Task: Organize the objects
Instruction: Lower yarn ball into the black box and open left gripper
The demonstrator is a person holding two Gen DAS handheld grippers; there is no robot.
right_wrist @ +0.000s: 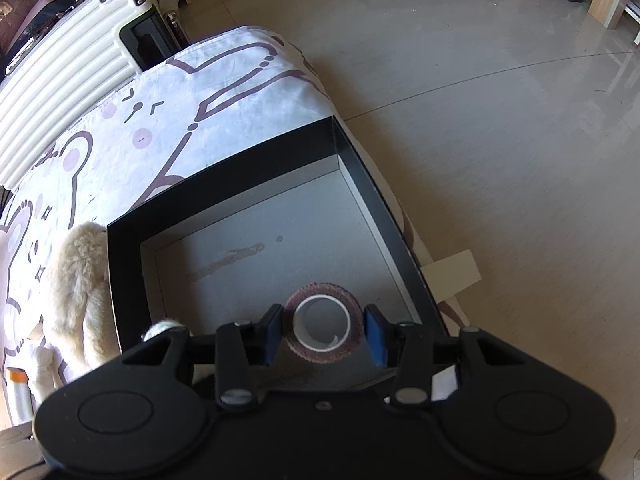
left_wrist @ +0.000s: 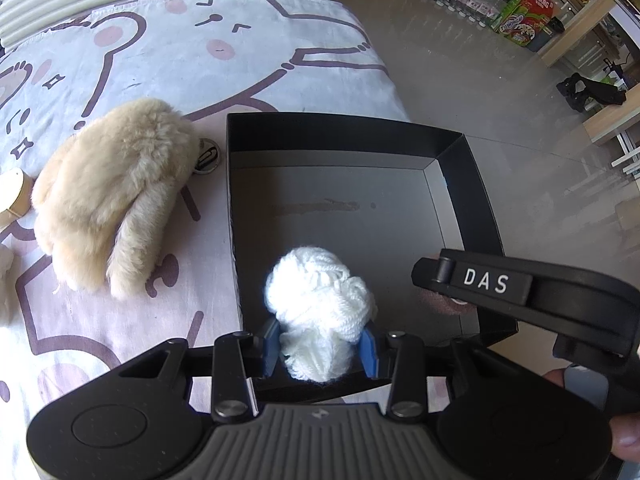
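two views from cameras mounted on hand-held grippers, both looking down at a black open box (left_wrist: 472, 184) that sits at the edge of a bed covered by a white sheet (left_wrist: 192, 40) printed with cartoon bears.

in the left wrist view, the left gripper (left_wrist: 320, 346) has its blue-padded jaws clamped on a ball of white yarn (left_wrist: 320, 300), held over the near part of the box interior. the box floor is grey with a faint smear across the middle. to the left of the box, a cream fluffy plush toy (left_wrist: 108, 196) lies on the sheet, close beside the box wall, and a small round metal item (left_wrist: 208, 156) rests between the plush and the box's far corner. the other gripper's black arm, marked "das", crosses the lower right of this view.

in the right wrist view, the right gripper (right_wrist: 322, 334) has its jaws apart, one blue pad on each side of a roll of reddish-brown tape (right_wrist: 323, 322) with a white core. the roll lies flat on the box floor near the front wall, and the pads do not appear to touch it. a ribbed white suitcase (right_wrist: 60, 80) stands beyond the bed, and pale tiled floor (right_wrist: 500, 120) fills the right side.
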